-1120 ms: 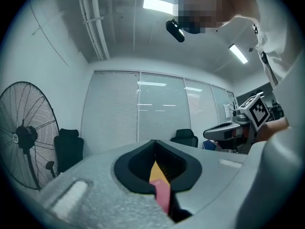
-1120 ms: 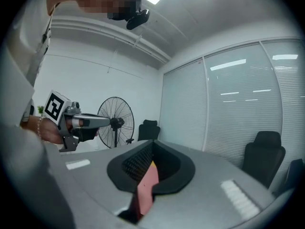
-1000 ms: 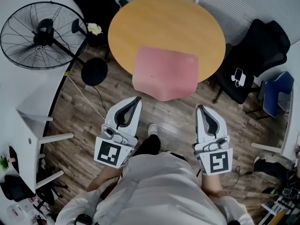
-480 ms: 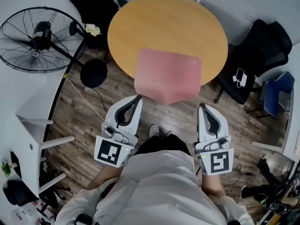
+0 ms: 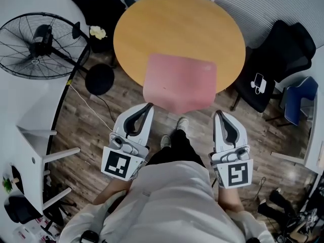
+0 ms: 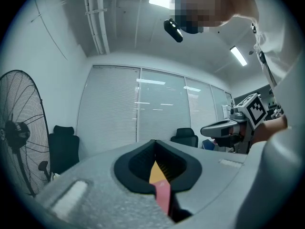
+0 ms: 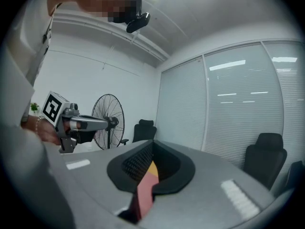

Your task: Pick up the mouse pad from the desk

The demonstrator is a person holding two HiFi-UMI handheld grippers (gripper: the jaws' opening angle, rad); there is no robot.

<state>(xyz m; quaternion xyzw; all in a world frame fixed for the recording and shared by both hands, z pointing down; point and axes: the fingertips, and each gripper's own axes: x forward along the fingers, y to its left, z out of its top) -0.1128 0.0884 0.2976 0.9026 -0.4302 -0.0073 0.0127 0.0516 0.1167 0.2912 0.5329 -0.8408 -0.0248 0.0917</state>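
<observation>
Edging closer, left gripper (image 5: 147, 107) and right gripper (image 5: 218, 115) near the pink mouse pad (image 5: 179, 82) overhanging the bench (image 5: 177, 24) at centre; fingers clenched empty, pickup not begun

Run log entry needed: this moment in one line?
left gripper: shut, empty | right gripper: shut, empty | pink rectangular mouse pad: overhanging edge of round wooden table
</observation>
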